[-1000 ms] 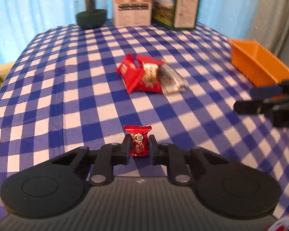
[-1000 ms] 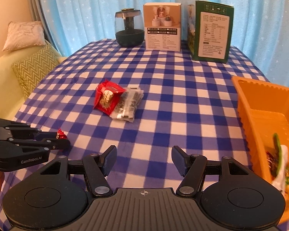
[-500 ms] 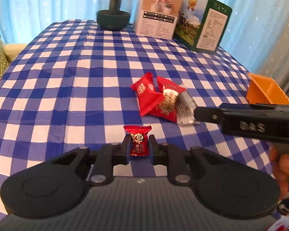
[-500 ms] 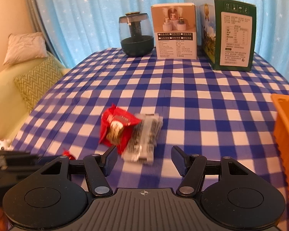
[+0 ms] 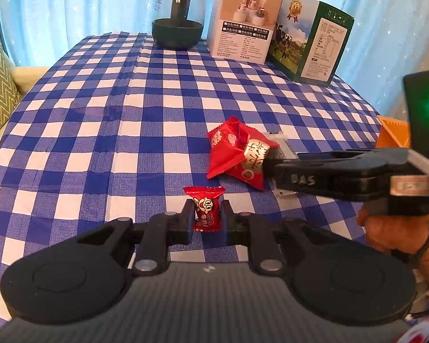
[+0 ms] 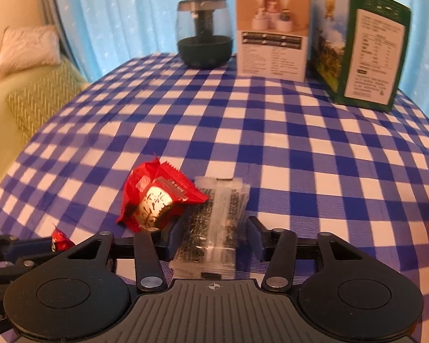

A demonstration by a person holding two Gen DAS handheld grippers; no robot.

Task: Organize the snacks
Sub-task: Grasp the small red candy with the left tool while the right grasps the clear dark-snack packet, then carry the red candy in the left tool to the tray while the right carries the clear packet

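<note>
A: Left gripper (image 5: 206,218)?
B: Clamped on the small red candy (image 5: 204,210), bottom centre.
A: Right gripper (image 6: 213,241)?
B: Jaws have just been closing around the clear packet (image 6: 214,223), lower centre; contact unclear.

Left gripper (image 5: 206,218) is clamped tight, angled down; right gripper (image 6: 214,238) also points down, its jaws just been closing, still apart.

The right tool (image 6: 213,238) has come down and forward across the desk (image 6: 271,148) to the clear packet of dark snack (image 6: 214,223). Its jaws have just been closing and now straddle the packet; whether the pads (image 6: 256,238) touch it is unclear.
</note>
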